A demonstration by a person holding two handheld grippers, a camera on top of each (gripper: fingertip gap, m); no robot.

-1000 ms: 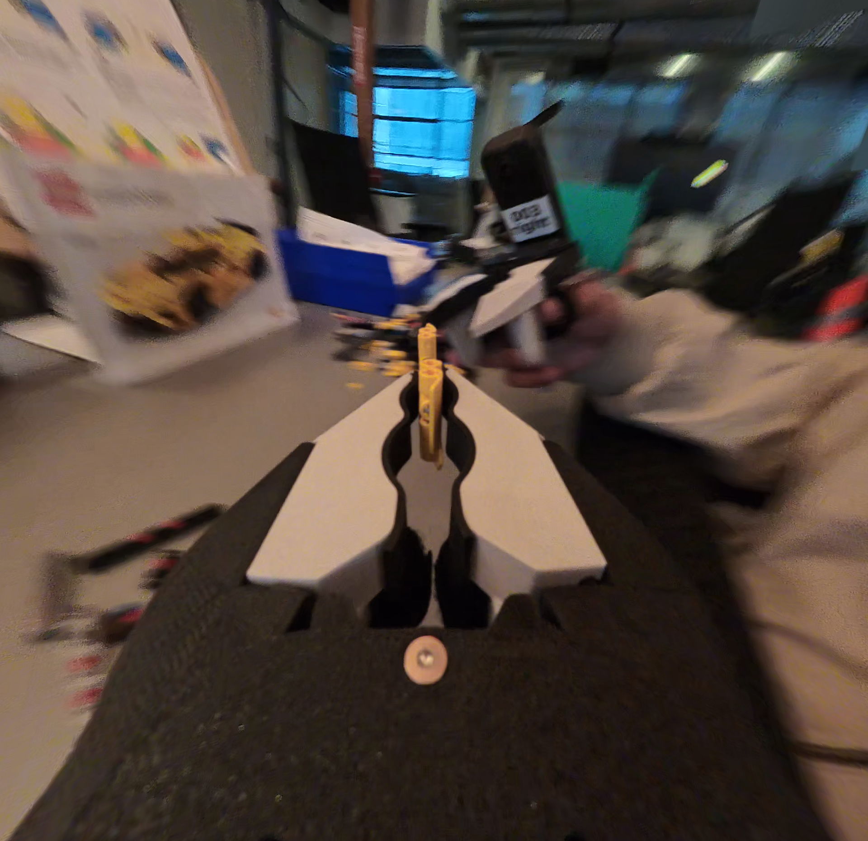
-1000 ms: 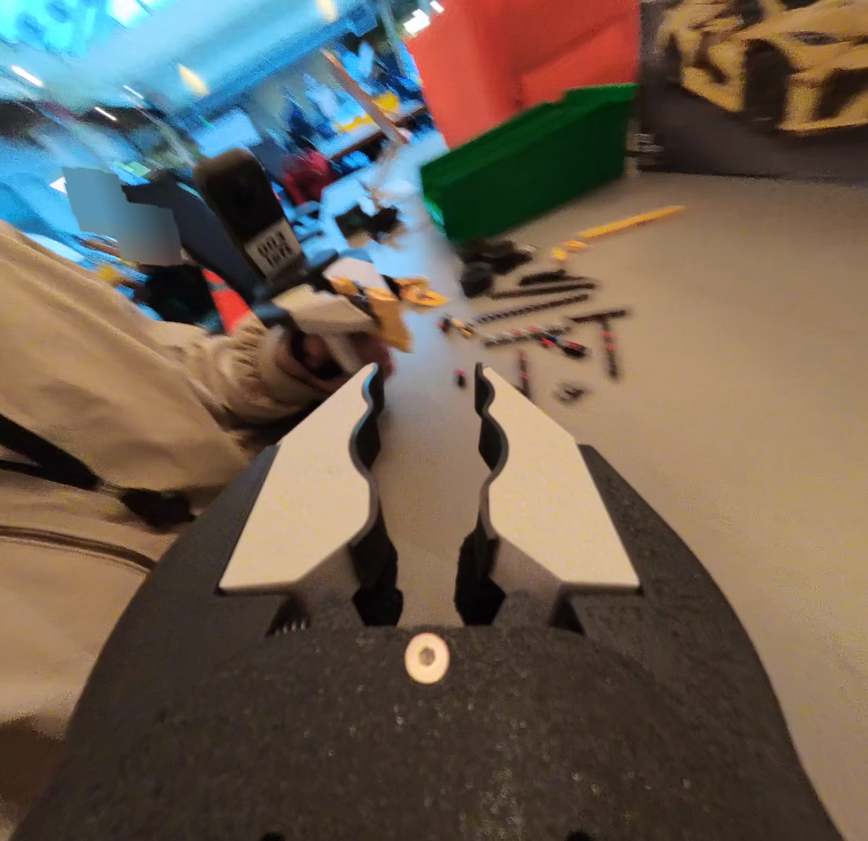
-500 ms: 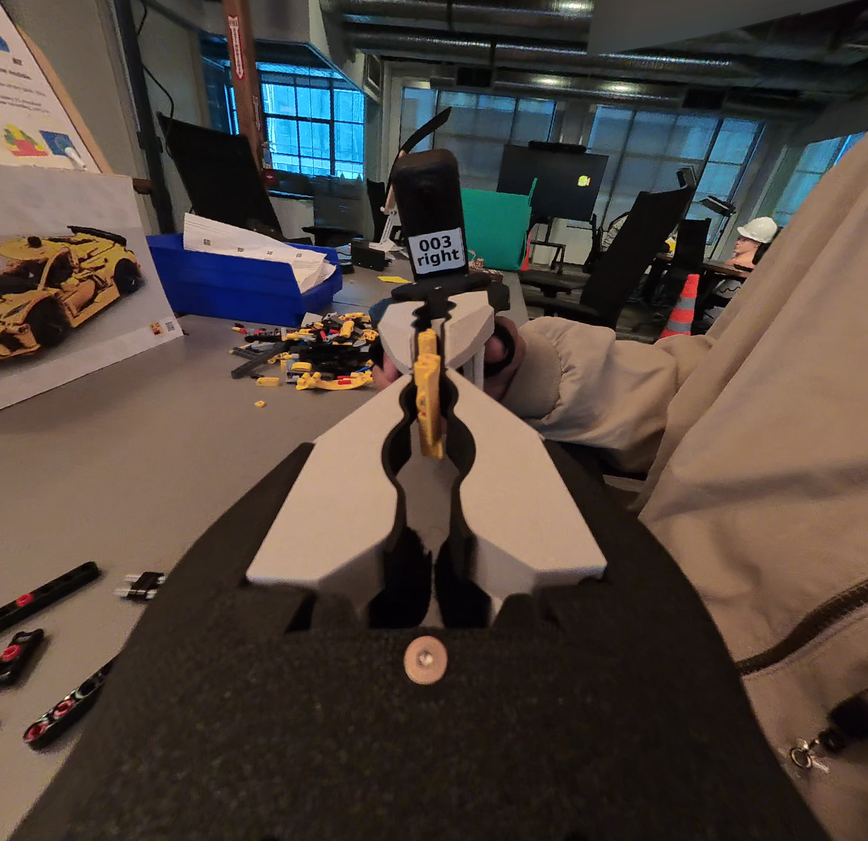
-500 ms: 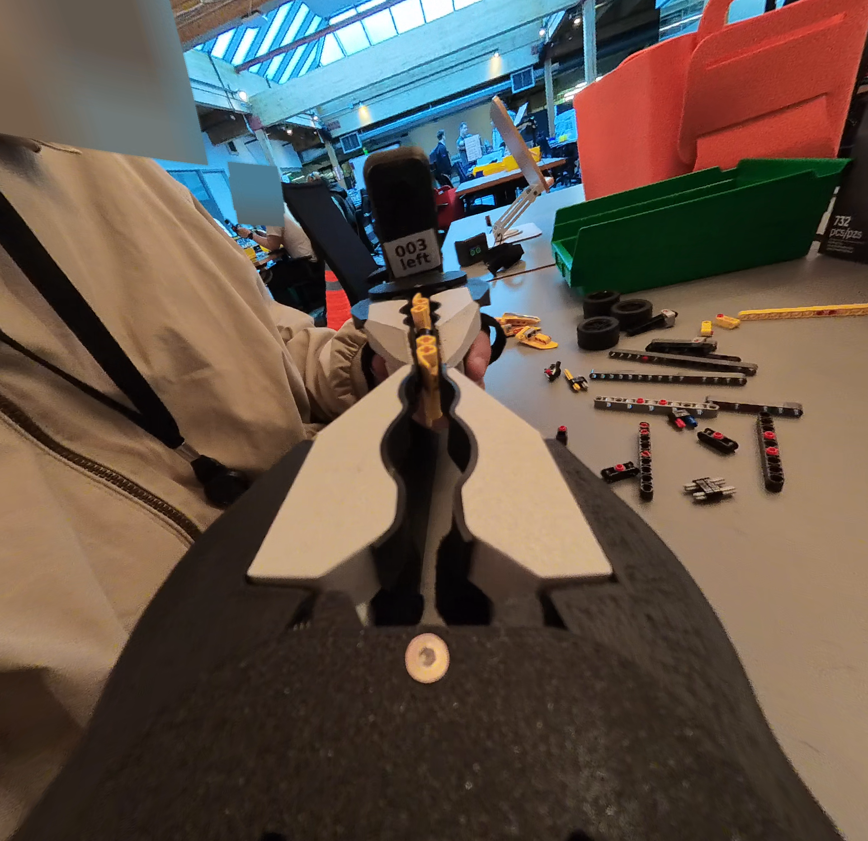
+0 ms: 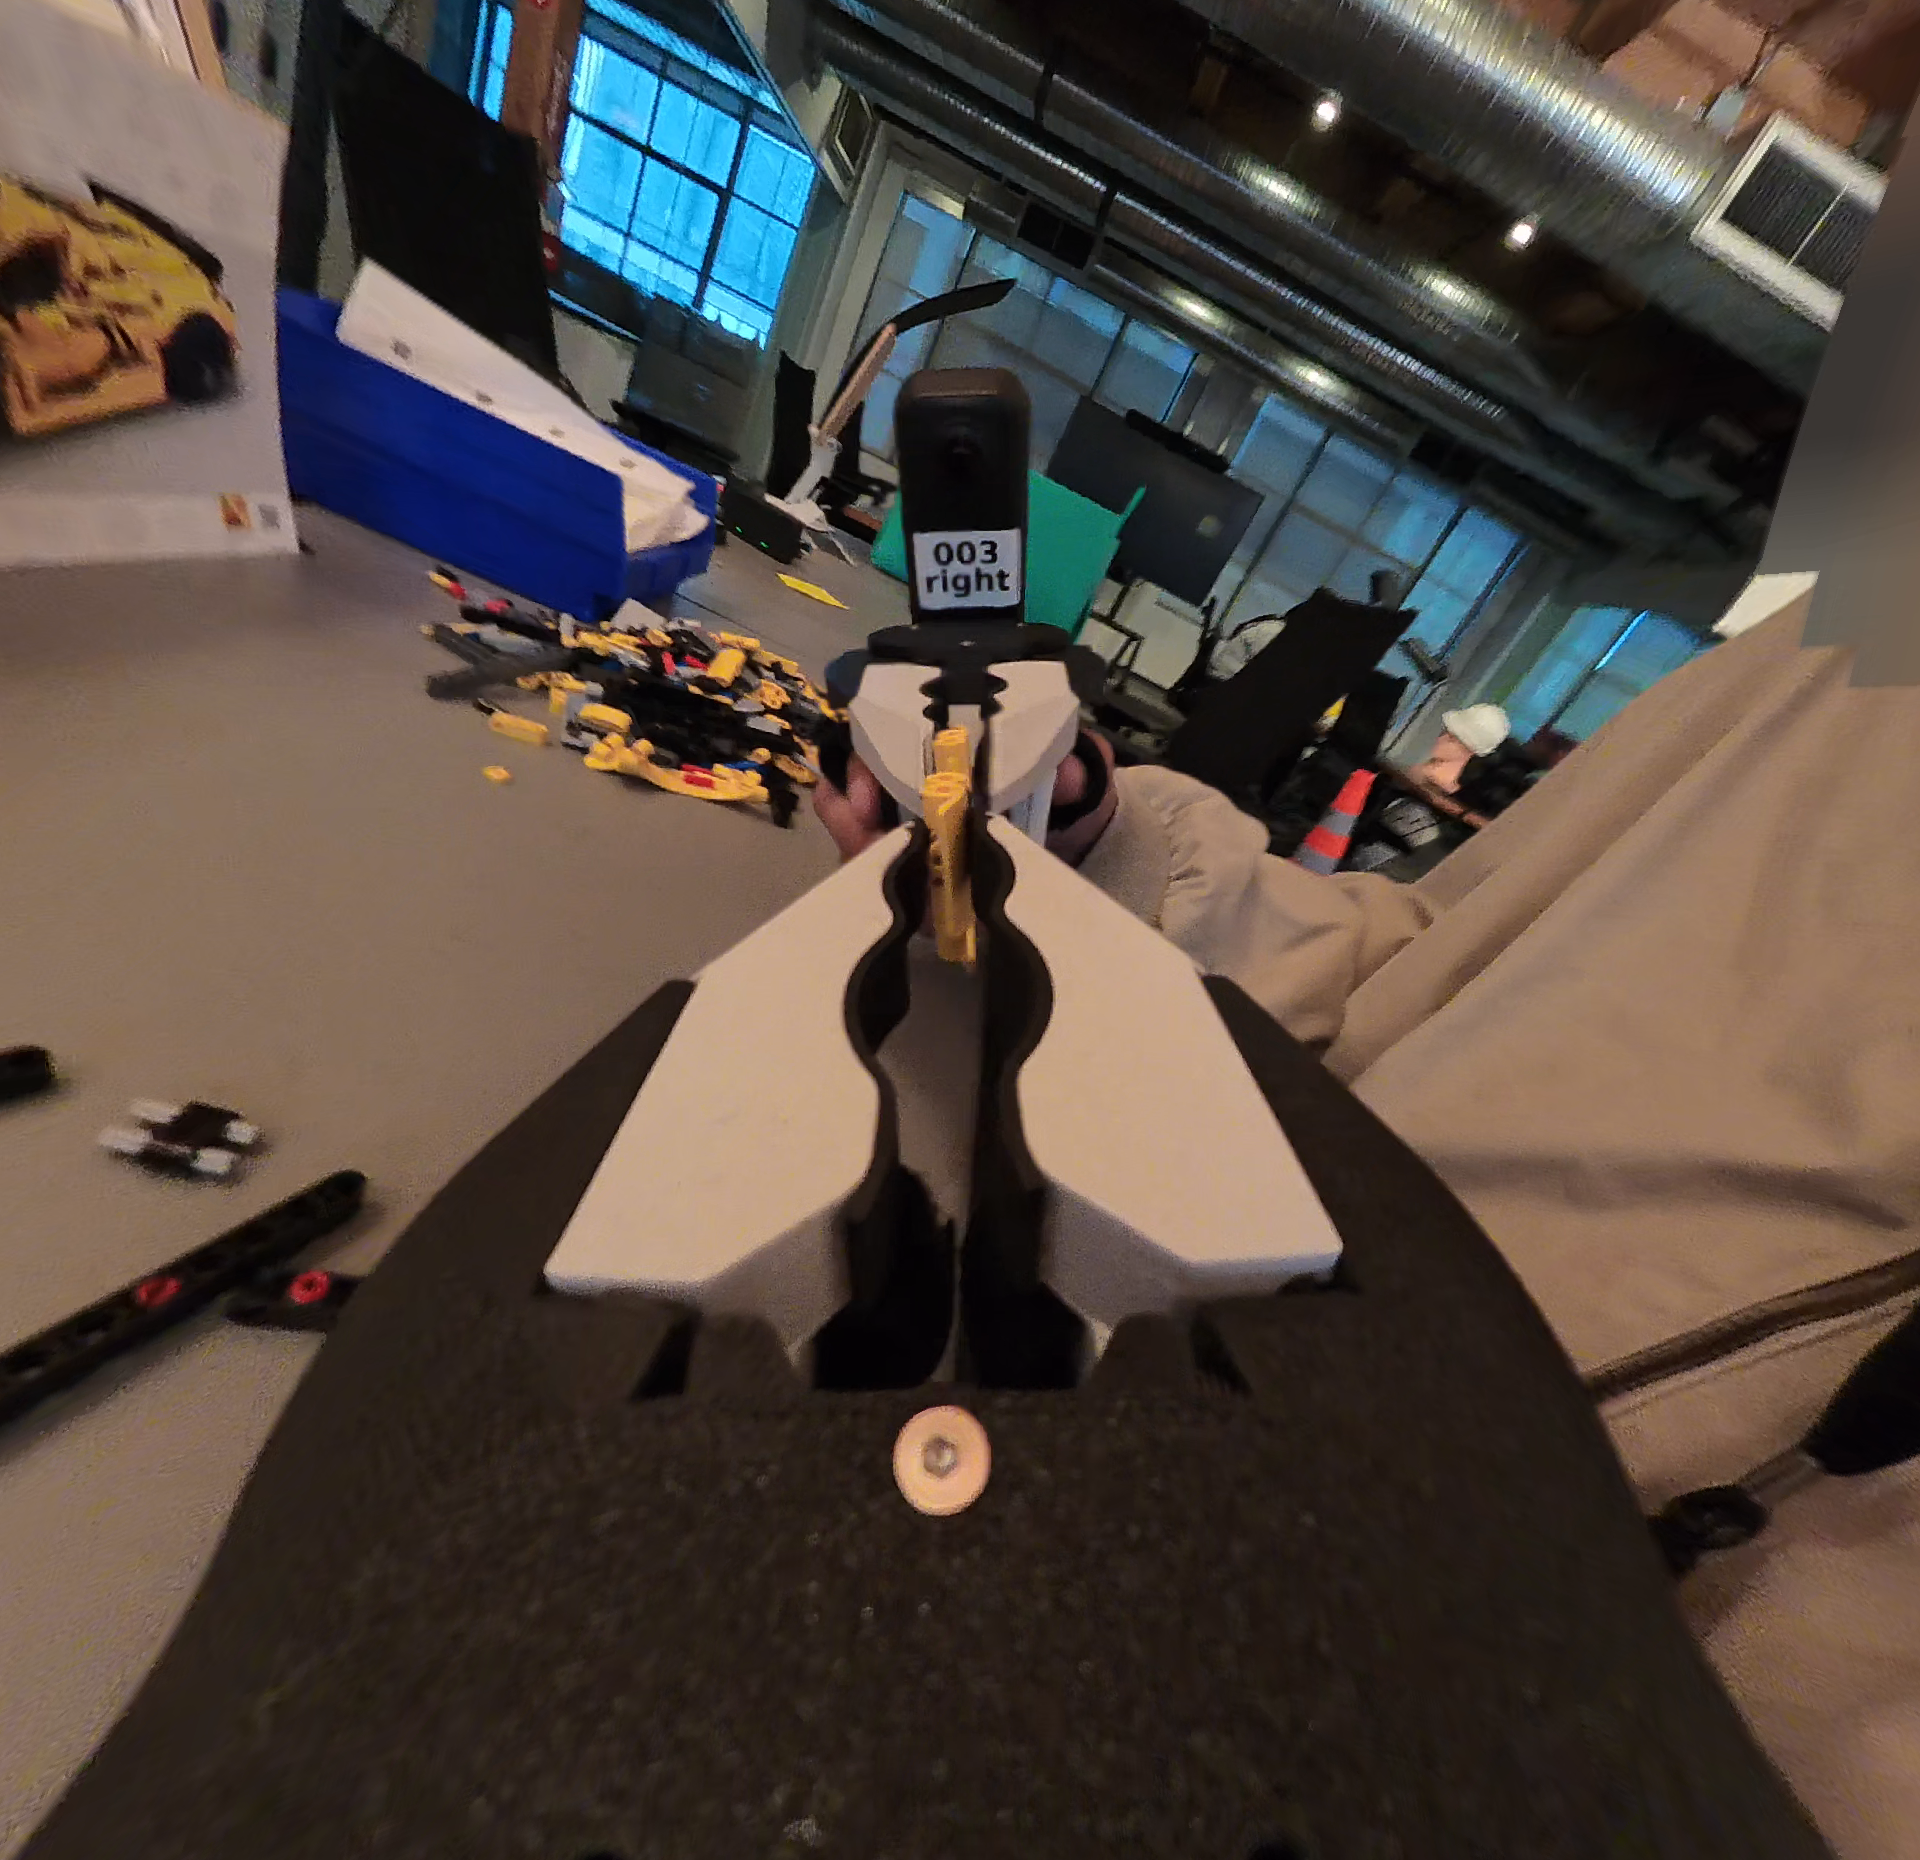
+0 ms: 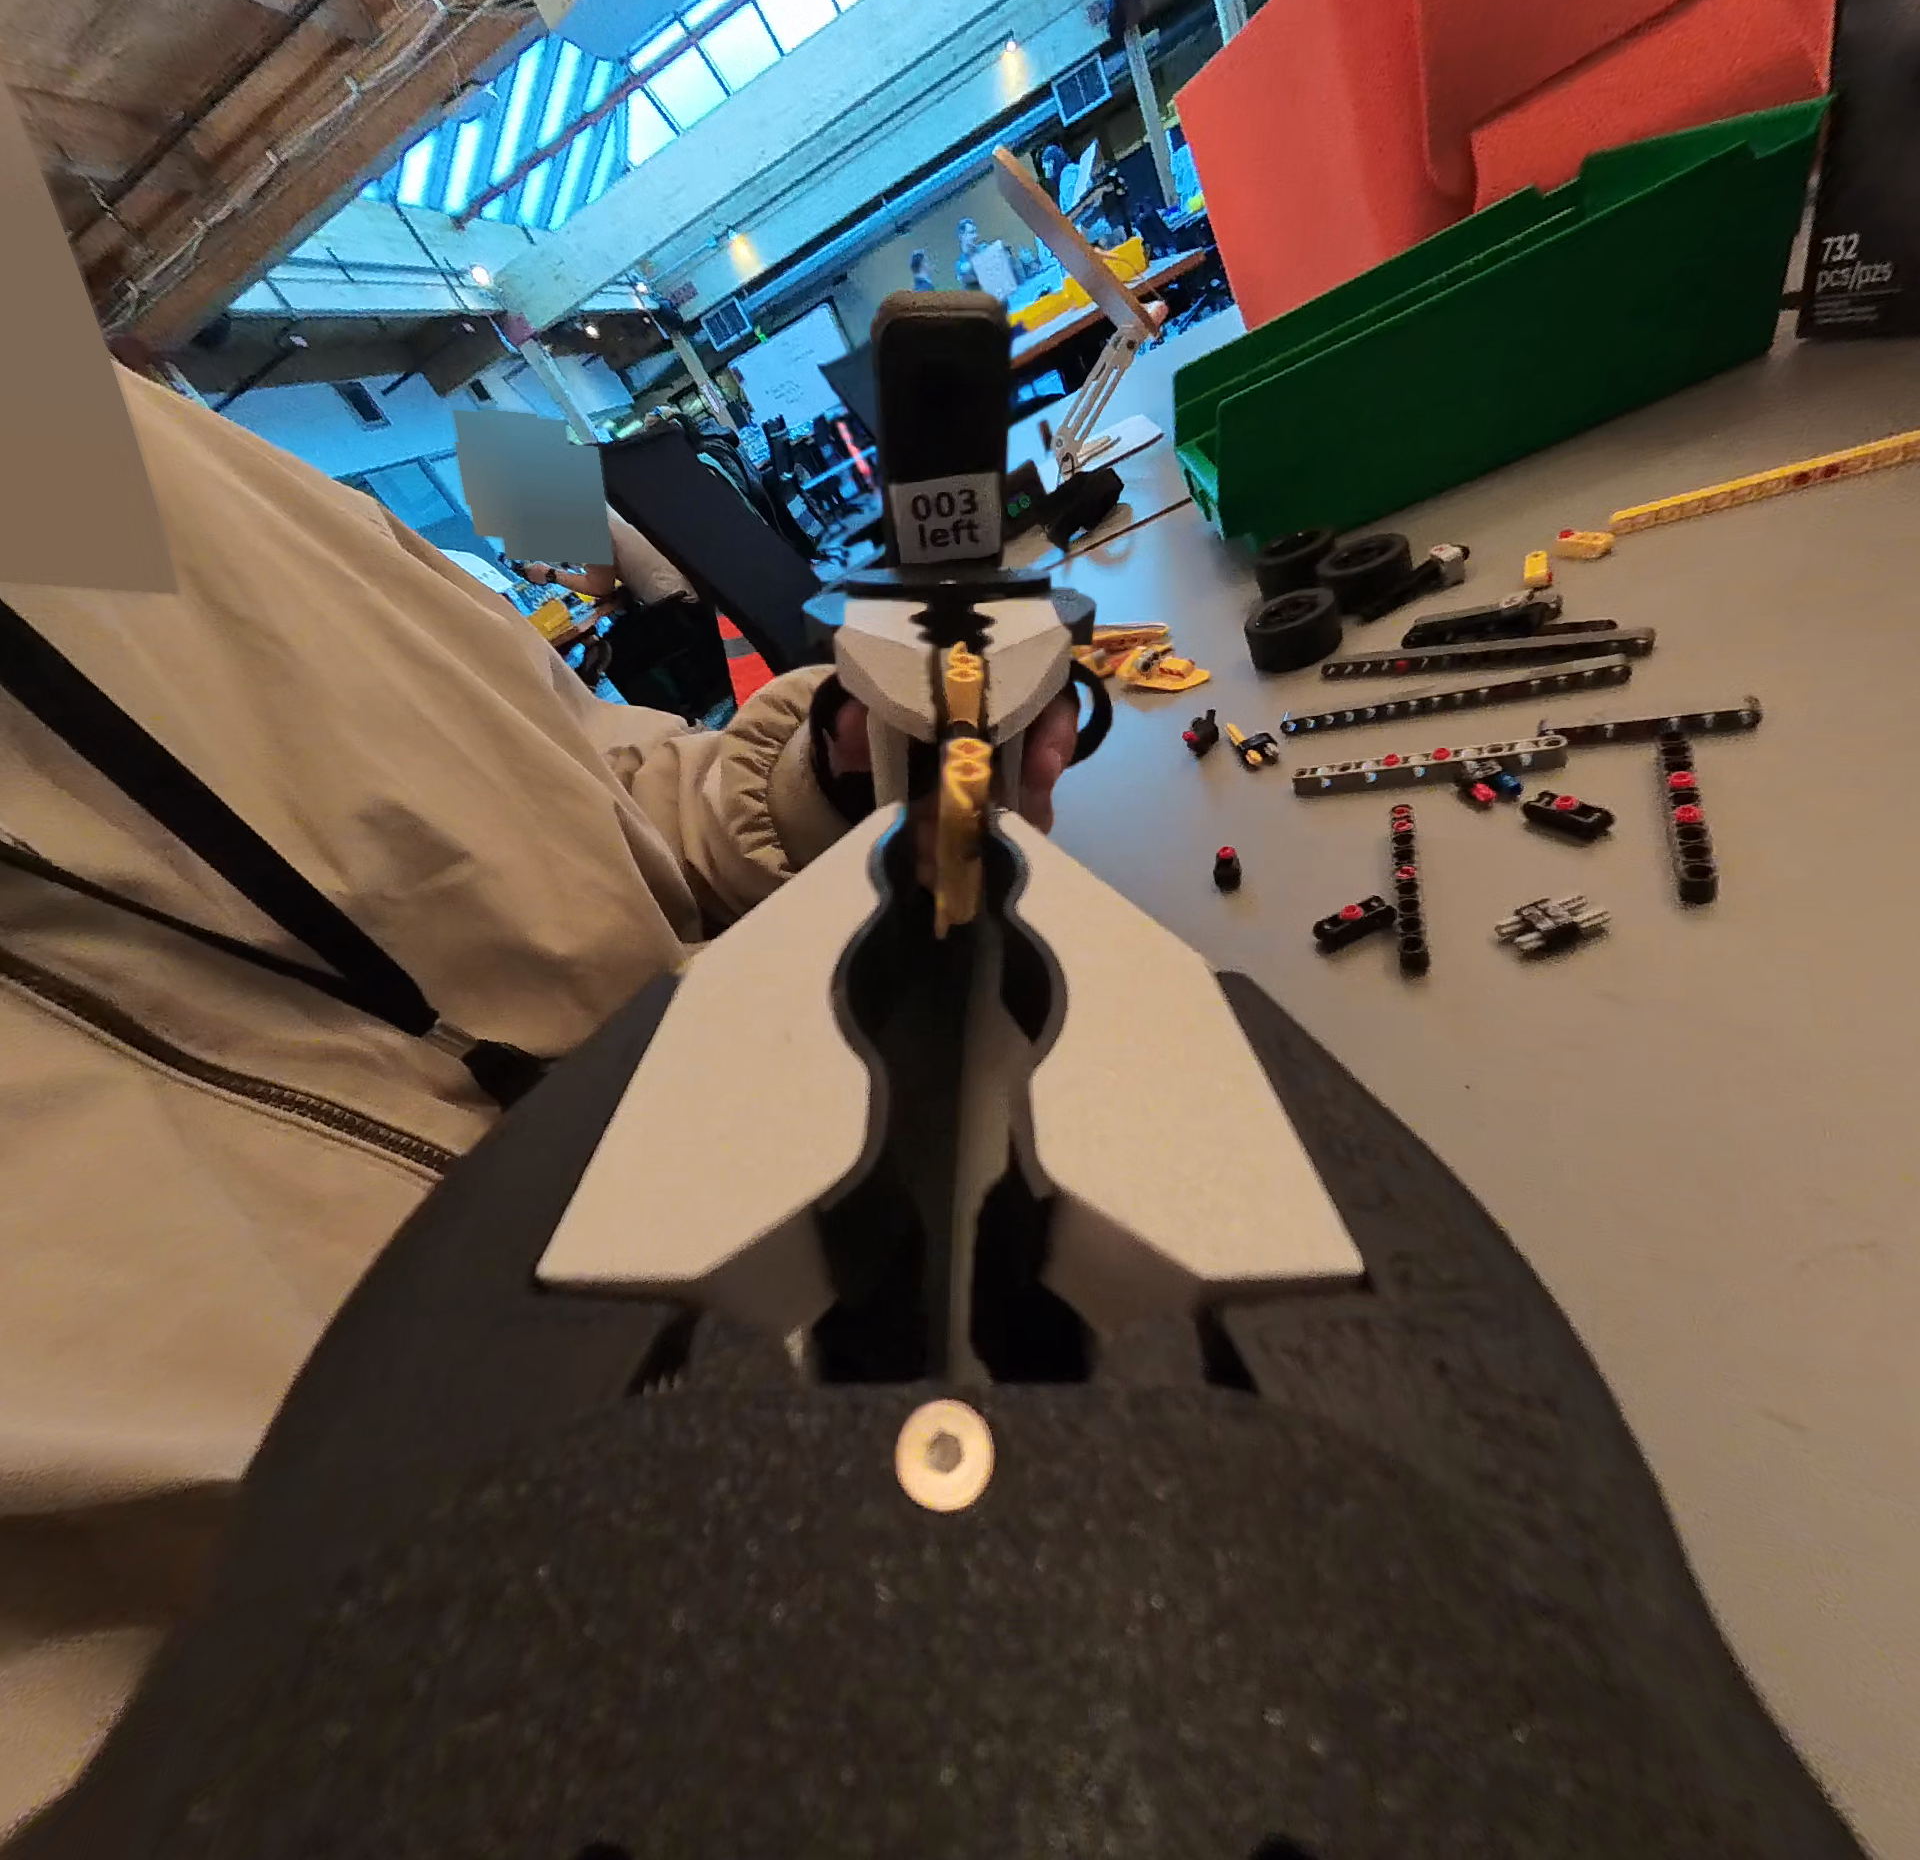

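The left gripper [image 5: 948, 875] is seen pinching a yellow beam piece [image 5: 950, 865] between its fingertips, held upright above the grey table [image 5: 312, 875]. Facing it, tip to tip, the right gripper [image 5: 961, 745] is seen beyond, with a second yellow piece [image 5: 954, 748] between its fingers; the two yellow parts meet or nearly meet, and contact cannot be judged.

From the right wrist view the same meeting is shown reversed: the right gripper [image 6: 954, 854] is closed on its yellow piece [image 6: 958, 834], and the left gripper [image 6: 961, 683] is seen opposite, its yellow beam piece [image 6: 963, 680] clamped between white fingers. A hand [image 6: 1039, 761] is wrapped around the far handle, and a beige jacket sleeve [image 6: 727, 771] is seen behind it.

Only the left wrist view shows the heap of yellow and black parts [image 5: 665, 709], the blue bin [image 5: 457, 470] with white paper in it, the box printed with a yellow car [image 5: 104, 356], and a long black beam [image 5: 177, 1280] near the lower left edge.

Only the right wrist view shows the green bin [image 6: 1507, 324], the orange container [image 6: 1455, 75] behind it, three black wheels [image 6: 1320, 584], a long yellow beam [image 6: 1766, 480], and several black beams with red pins [image 6: 1455, 698] laid out on the table [image 6: 1558, 1135]
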